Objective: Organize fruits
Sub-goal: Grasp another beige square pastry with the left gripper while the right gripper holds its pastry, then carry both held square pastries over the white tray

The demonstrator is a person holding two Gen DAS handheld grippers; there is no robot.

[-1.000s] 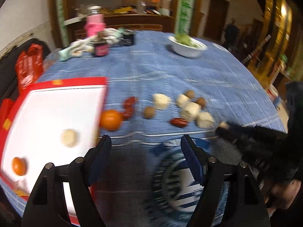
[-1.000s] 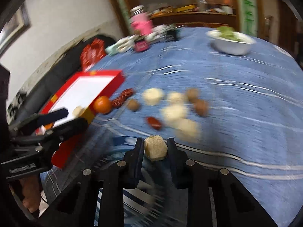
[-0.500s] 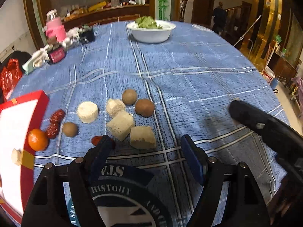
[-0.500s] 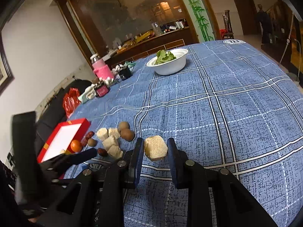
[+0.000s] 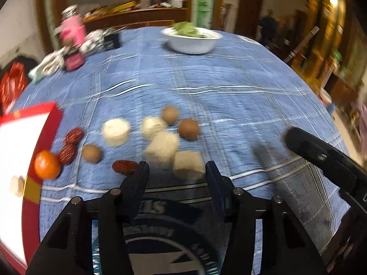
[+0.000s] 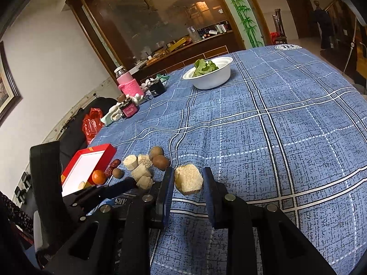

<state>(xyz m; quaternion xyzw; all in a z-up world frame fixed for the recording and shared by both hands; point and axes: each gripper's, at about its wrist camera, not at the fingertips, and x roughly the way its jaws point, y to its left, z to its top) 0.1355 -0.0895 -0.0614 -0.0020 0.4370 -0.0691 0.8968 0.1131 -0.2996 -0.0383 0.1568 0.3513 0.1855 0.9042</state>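
Observation:
My right gripper (image 6: 187, 180) is shut on a pale beige chunk (image 6: 188, 178) and holds it above the blue checked cloth. My left gripper (image 5: 176, 174) is open, its fingers either side of a beige chunk (image 5: 188, 167) on the cloth. Past it lie more pale chunks (image 5: 115, 131), brown kiwis (image 5: 189, 129), red dates (image 5: 125, 167) and an orange (image 5: 47, 165) leaning on the red tray (image 5: 34, 191). The tray (image 6: 101, 151) holds a pale piece (image 5: 16, 185). The left gripper also shows in the right wrist view (image 6: 110, 189).
A white bowl of greens (image 6: 209, 74) stands far back. A pink bottle (image 6: 129, 84), a dark jar (image 6: 129, 108), a black box (image 6: 157, 88) and a red bag (image 6: 91, 123) crowd the far left. The right gripper's arm (image 5: 321, 158) shows at right.
My left gripper has moved forward to the fruit pile and narrowed around the beige chunk. My right gripper still holds its chunk and has barely moved.

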